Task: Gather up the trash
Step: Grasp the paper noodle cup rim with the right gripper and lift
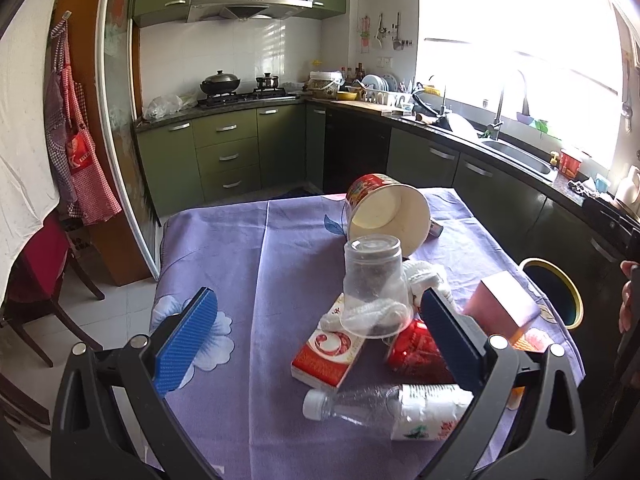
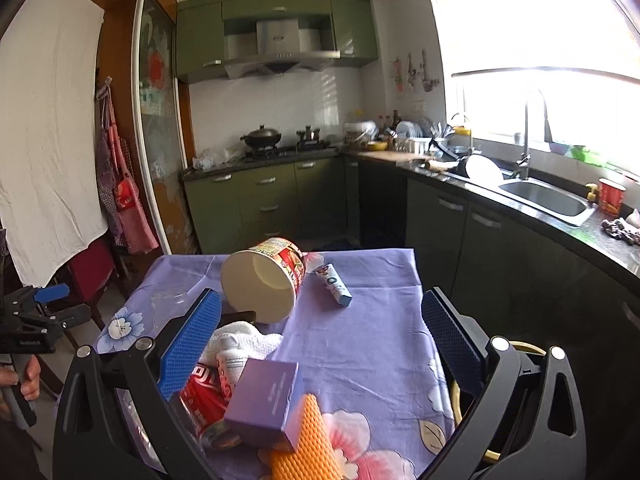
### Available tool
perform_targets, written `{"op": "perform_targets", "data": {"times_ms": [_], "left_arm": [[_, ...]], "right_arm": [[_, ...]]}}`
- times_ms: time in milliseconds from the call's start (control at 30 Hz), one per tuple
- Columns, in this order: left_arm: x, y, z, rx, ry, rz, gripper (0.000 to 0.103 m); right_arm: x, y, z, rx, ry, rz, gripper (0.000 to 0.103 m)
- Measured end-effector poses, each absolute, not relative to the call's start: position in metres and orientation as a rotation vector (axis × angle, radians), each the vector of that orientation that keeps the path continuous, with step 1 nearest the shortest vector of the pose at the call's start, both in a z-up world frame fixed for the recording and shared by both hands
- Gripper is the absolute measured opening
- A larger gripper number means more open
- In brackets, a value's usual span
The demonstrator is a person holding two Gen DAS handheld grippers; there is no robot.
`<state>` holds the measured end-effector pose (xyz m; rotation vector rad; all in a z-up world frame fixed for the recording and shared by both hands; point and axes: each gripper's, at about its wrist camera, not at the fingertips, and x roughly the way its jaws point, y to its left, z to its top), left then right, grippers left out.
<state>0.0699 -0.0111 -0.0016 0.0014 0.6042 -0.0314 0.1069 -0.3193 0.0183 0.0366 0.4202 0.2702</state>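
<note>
One bottle (image 1: 384, 408), one can (image 1: 416, 354), two boxes (image 1: 330, 354).

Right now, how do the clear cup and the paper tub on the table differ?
The clear cup is see-through plastic; the paper tub is opaque, red-printed outside and cream inside. The cup stands mouth-down, propped on the trash pile; the tub lies on its side, mouth towards the cameras. The tub is wider than the cup. Both look empty and neither is held.
</note>
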Motion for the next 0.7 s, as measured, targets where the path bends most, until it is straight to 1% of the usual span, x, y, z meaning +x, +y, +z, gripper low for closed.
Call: {"op": "perform_targets", "data": {"times_ms": [233,333,367,400,467,567,700], "left_arm": [[0.126,-0.009,-0.014,-0.014,0.652,-0.040,0.097],[0.150,-0.007,-0.022,-0.022,0.682,-0.050,0.097],[0.158,-0.007,-0.025,-0.022,0.695,-0.057,0.097],[0.166,-0.006,-0.028,-0.025,0.700,-0.068,0.098],[0.174,-0.003,-0.032,-0.029,0.708,-0.070,0.097],[0.186,0.002,-0.037,-0.045,0.714,-0.088,0.097],[0.194,0.012,-0.042,-0.088,0.719,-0.125,0.097]], "right_arm": [[0.193,-0.272,0.012,-0.062,0.537,0.374,0.099],[0.232,-0.248,0.003,-0.112,0.598,0.396,0.088],[0.248,-0.241,-0.001,-0.125,0.628,0.408,0.081],[0.260,-0.235,-0.005,-0.133,0.651,0.415,0.072],[0.284,-0.221,-0.013,-0.162,0.703,0.426,0.065],[0.309,-0.200,-0.027,-0.242,0.736,0.407,0.062],[0.326,-0.177,-0.046,-0.326,0.760,0.397,0.061]]}}
